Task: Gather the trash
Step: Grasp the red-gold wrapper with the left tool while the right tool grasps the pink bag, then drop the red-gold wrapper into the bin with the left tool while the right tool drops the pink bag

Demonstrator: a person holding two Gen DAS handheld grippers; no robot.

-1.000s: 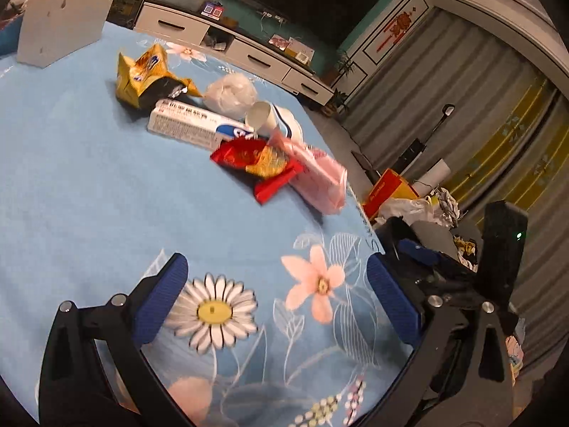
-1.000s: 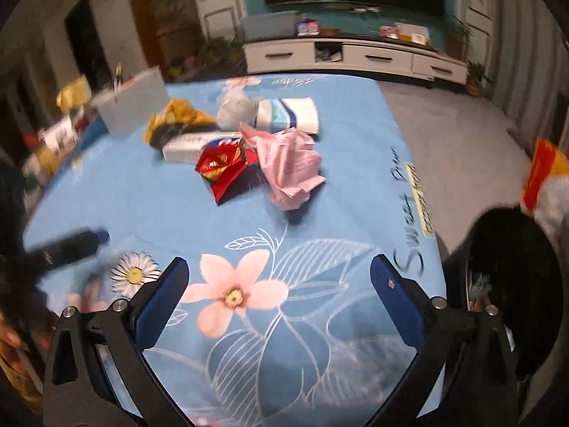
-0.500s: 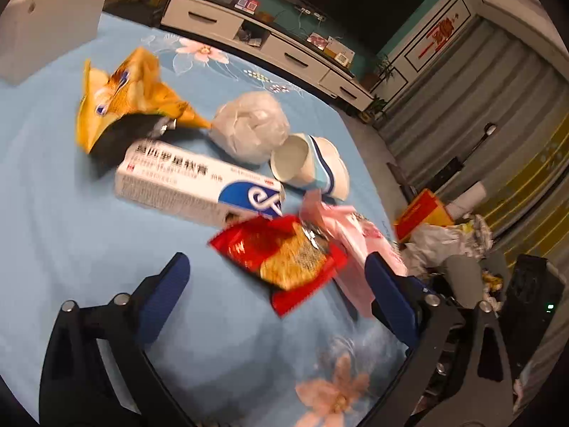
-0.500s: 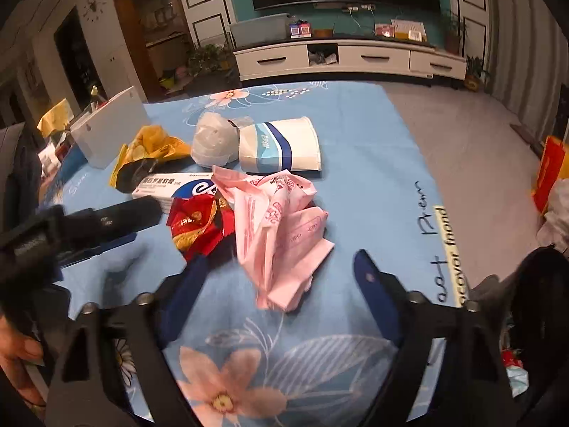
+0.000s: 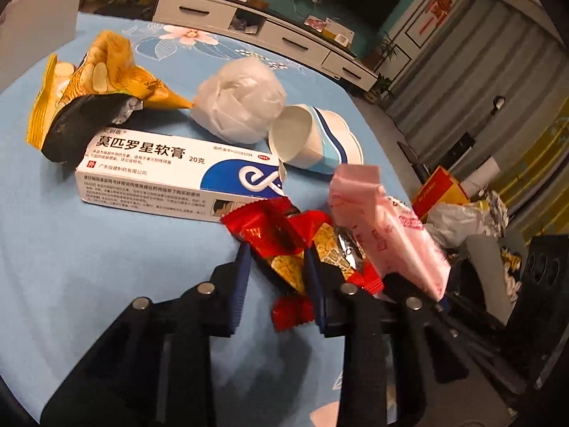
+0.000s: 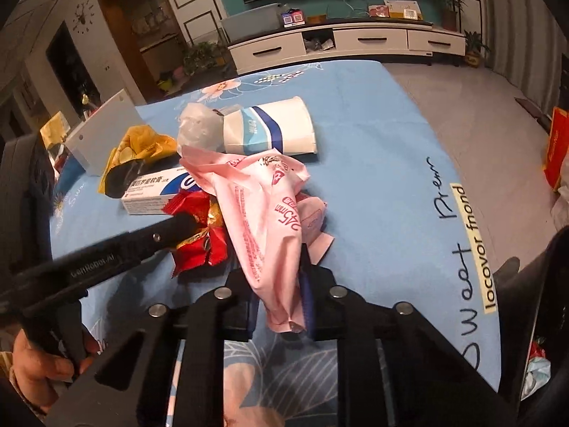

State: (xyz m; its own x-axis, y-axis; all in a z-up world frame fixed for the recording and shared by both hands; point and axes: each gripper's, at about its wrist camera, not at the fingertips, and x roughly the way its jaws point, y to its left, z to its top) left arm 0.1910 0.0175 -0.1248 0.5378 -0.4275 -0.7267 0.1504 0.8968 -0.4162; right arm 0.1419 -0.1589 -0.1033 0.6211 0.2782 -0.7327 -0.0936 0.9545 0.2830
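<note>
On the blue floral tablecloth (image 5: 71,249) lies a pile of trash. A red snack wrapper (image 5: 281,235) sits between the blue pads of my left gripper (image 5: 277,267), whose jaws are closing and pinch it. The right gripper (image 6: 281,295) has its jaws closing too, squeezing the lower end of a crumpled pink plastic bag (image 6: 263,220). That pink bag (image 5: 384,227) stands just right of the red wrapper. The right wrist view also shows the left gripper (image 6: 188,224) at the red wrapper (image 6: 199,245).
Behind lie a white medicine box (image 5: 170,174), a yellow chip bag (image 5: 92,85), a white plastic ball (image 5: 242,103) and a tipped paper cup (image 5: 309,138). A white board (image 6: 106,131) stands at the far left. A black bin (image 6: 547,284) sits off the table's right edge.
Both grippers moved forward over the cloth to the pile. The left jaws went from wide open to closed around the red wrapper, and the right jaws closed around the pink bag.
</note>
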